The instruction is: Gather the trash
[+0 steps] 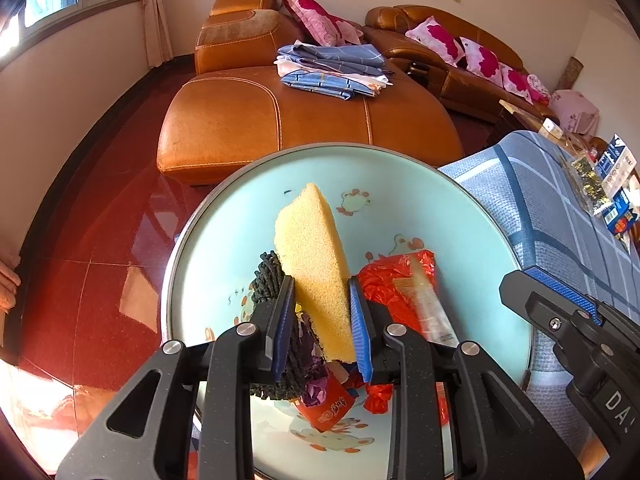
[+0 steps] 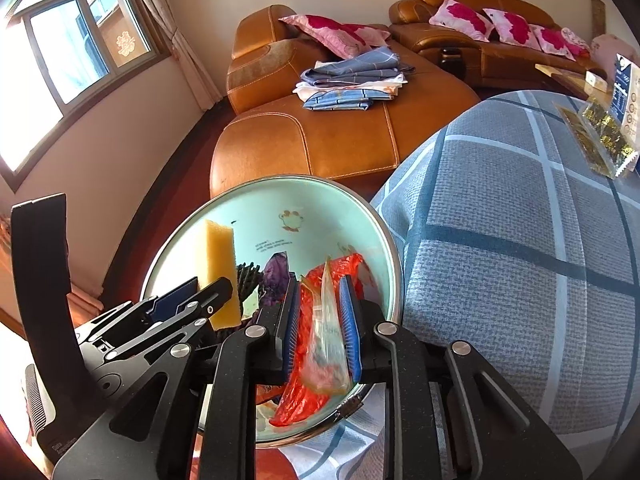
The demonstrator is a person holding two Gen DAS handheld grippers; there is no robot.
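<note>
A round pale-green basin (image 1: 400,176) (image 2: 280,200) holds the trash. My left gripper (image 1: 322,284) is shut on a yellow sponge (image 1: 310,260) and holds it upright over the basin; the sponge also shows in the right wrist view (image 2: 218,264). A dark knitted cloth (image 1: 268,276), purple paper (image 2: 276,276) and an orange snack packet (image 1: 328,404) lie in the basin. My right gripper (image 2: 320,284) is shut on a clear plastic wrapper (image 2: 326,344) together with a red plastic bag (image 2: 300,380), over the basin's right side. The red bag (image 1: 384,284) and the right gripper's blue pad (image 1: 560,292) show in the left wrist view.
A table with a grey-blue checked cloth (image 2: 520,220) is on the right, with packets and a blue box (image 1: 616,184) at its far end. An orange leather sofa (image 1: 280,112) with folded laundry (image 1: 332,70) stands behind. The floor (image 1: 100,260) is red tile.
</note>
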